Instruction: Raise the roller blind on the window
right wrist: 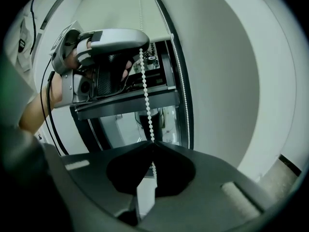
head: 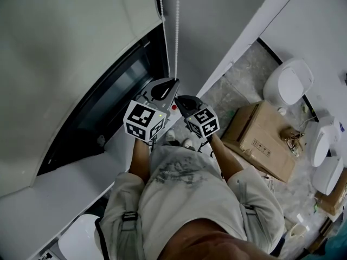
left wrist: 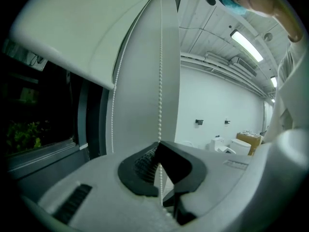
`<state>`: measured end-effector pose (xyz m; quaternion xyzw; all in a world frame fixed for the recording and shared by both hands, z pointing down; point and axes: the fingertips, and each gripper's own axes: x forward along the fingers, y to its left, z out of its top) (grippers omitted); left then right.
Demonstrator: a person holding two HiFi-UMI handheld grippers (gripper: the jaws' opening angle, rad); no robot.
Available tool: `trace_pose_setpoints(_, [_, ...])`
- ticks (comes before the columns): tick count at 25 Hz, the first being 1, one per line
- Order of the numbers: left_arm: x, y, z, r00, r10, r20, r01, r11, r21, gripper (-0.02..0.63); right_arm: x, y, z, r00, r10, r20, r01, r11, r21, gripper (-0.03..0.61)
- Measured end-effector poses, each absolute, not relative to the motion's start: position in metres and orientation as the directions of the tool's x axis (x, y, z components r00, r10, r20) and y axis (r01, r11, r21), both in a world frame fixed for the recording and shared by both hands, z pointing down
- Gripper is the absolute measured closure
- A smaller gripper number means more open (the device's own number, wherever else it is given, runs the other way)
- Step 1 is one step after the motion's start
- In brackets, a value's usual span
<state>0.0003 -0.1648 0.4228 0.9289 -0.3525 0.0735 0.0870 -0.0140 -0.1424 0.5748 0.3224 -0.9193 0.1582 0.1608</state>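
The white roller blind (head: 65, 47) covers the upper part of the dark window (head: 108, 96). Its white bead chain (head: 177, 31) hangs down in two strands beside the frame. My left gripper (head: 165, 86) is shut on one strand, and in the left gripper view that bead chain (left wrist: 160, 81) runs down into the closed left gripper (left wrist: 159, 148). My right gripper (head: 184, 103) sits just below and beside it. In the right gripper view the bead chain (right wrist: 146, 100) drops from the left gripper (right wrist: 113, 40) into the closed right gripper (right wrist: 152, 144). The second strand (right wrist: 181, 81) hangs free.
A white window sill (head: 70, 183) runs below the glass. On the floor to the right are a cardboard box (head: 260, 140) and white toilets (head: 290, 83), with another white fixture (head: 78, 240) at the bottom left. A white wall (head: 217, 20) stands right of the chain.
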Motion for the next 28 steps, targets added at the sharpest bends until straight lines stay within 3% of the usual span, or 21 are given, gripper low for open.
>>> trace_pose_setpoints(18, [-0.003, -0.156, 0.454, 0.741, -0.628, 0.237, -0.667, -0.728, 0.16, 0.603, -0.01, -0.132, 0.606, -0.723, -0.508, 0.469, -0.646, 0.738, -0.196, 0.568])
trace_pose_setpoints(28, [-0.008, -0.163, 0.45, 0.726, -0.646, 0.236, -0.683, -0.719, 0.13, 0.603, -0.014, -0.122, 0.547, -0.762, -0.564, 0.318, -0.623, 0.773, -0.123, 0.529])
